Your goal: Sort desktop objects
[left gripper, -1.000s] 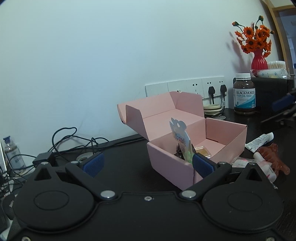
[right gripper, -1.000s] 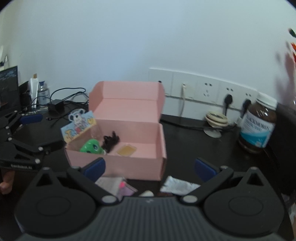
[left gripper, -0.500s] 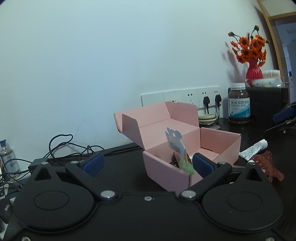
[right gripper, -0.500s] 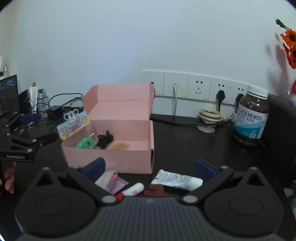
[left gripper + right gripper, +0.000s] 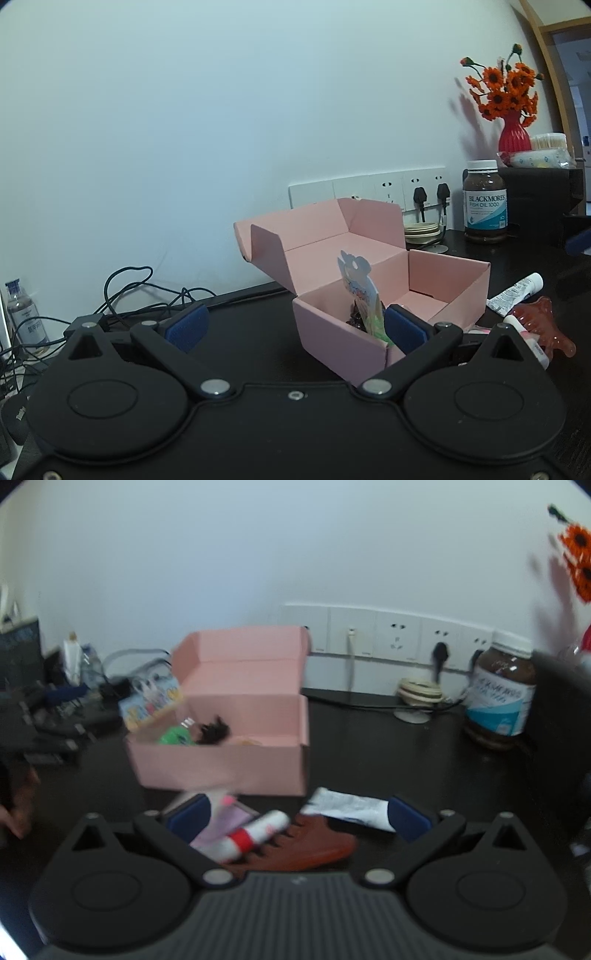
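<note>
Three loose items crowd between my right hand-held gripper's [image 5: 295, 818] spread fingers, so closing on the brown hair clip [image 5: 306, 843] may snag the white tube [image 5: 255, 834] too.

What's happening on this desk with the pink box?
A person is tidying small items into an open pink cardboard box using two hand-held tongs. The box already holds a green toy, a dark hair clip and a cartoon card. The right tongs hover open over a red-banded tube, a brown hair claw and a white tube. The left tongs are open, empty.
</note>
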